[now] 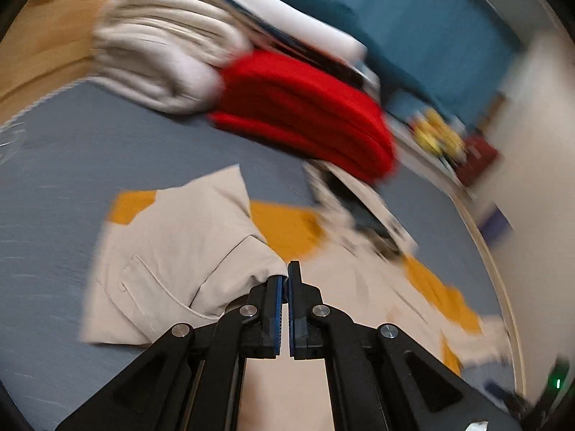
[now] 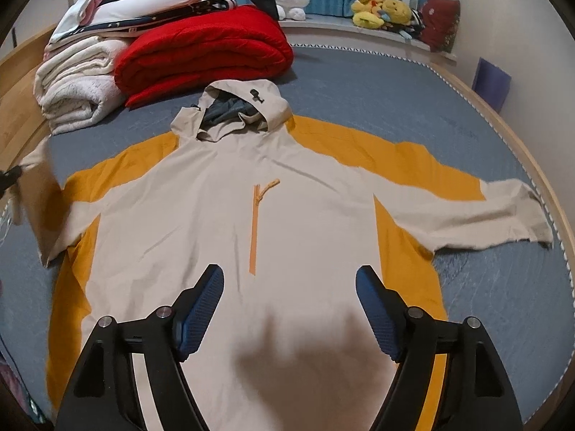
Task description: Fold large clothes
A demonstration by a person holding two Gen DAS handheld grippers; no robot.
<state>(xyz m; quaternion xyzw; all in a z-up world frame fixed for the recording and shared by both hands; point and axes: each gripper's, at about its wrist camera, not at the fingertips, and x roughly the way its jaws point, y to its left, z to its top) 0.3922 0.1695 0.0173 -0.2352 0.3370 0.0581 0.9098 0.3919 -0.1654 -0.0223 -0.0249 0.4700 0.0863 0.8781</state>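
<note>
A beige and yellow hooded jacket lies front up on the blue-grey bed sheet, hood at the far end and one sleeve stretched out to the right. My right gripper hangs open over the lower chest, just below the orange zip, with nothing between its fingers. In the blurred left wrist view my left gripper is shut on the beige cuff of the other sleeve. That sleeve is lifted off the bed at the far left of the right wrist view.
A folded red blanket and rolled white blankets are stacked beyond the hood at the left. Plush toys sit at the headboard. The wooden bed frame curves along the right, with a purple box beyond it.
</note>
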